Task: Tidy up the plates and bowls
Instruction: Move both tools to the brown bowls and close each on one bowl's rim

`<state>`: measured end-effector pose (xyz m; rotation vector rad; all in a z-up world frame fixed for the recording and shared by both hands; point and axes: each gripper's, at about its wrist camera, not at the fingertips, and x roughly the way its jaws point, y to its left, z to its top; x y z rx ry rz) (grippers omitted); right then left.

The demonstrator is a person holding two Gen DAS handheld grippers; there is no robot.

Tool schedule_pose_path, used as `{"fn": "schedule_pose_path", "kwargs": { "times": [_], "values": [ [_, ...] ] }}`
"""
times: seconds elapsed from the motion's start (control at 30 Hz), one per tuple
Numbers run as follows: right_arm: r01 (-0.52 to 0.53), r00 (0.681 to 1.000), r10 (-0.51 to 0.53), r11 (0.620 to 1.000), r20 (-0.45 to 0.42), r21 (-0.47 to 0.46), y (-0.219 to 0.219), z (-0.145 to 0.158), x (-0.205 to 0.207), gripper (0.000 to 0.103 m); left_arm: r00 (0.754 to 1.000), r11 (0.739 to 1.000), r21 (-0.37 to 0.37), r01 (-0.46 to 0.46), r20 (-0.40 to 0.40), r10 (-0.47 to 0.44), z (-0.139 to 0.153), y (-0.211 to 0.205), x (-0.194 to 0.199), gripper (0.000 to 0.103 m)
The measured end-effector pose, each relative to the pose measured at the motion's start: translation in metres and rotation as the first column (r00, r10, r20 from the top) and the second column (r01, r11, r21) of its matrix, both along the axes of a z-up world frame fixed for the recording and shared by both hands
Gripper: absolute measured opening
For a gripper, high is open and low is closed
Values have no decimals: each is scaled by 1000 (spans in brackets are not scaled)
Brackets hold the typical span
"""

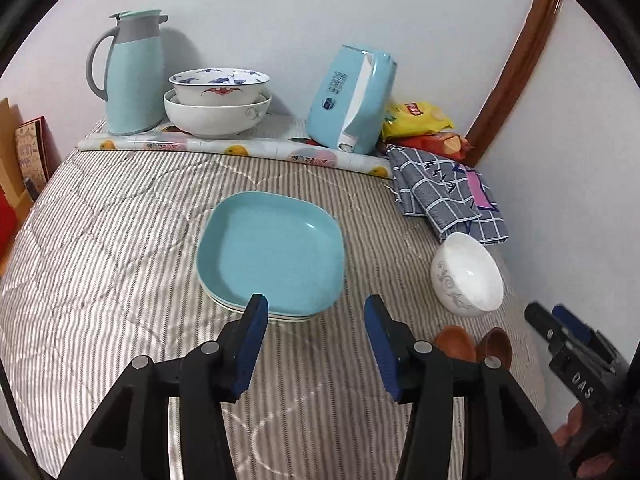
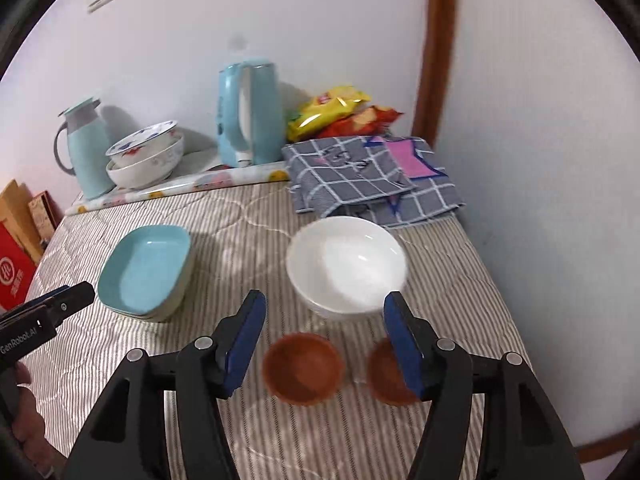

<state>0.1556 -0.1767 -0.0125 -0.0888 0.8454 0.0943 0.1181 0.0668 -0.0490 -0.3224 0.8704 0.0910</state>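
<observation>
On the striped quilted cover, the blue square plates sit stacked in the middle, and the white bowl stands off to their right, near the folded checked cloth. Two small brown dishes lie just in front of the bowl. The left gripper hangs over the near edge of the plates with its jaws apart and nothing between them; the right gripper hovers above the brown dishes, jaws likewise apart and empty. The plates and bowl look glazed, so I'd expect them hard, slick and quick to chip, and the stack fairly heavy. The soft cover underneath would let a rim sink a little. The raised lip of the top plate seems the sensible place to pinch, and for the bowl its thin rim, one finger inside and one outside
</observation>
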Motion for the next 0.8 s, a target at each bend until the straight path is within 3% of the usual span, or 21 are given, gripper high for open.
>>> {"fn": "schedule_pose_path", "kwargs": {
  "times": [0.13,0.47,0.8],
  "values": [
    [-5,998,6,1000,-56,9,-14,-5,-6,63,1000,1000,-10,-6,-13,6,-3,-10,1,48],
    [17,997,-14,999,-75,40,-47,-11,-13,63,999,1000,-30,4,-39,-5,-17,-28,5,48],
    [47,993,-46,999,-109,2,-71,-44,-1,63,996,997,-14,70,-61,-71,-33,-54,21,48]
  ]
}}
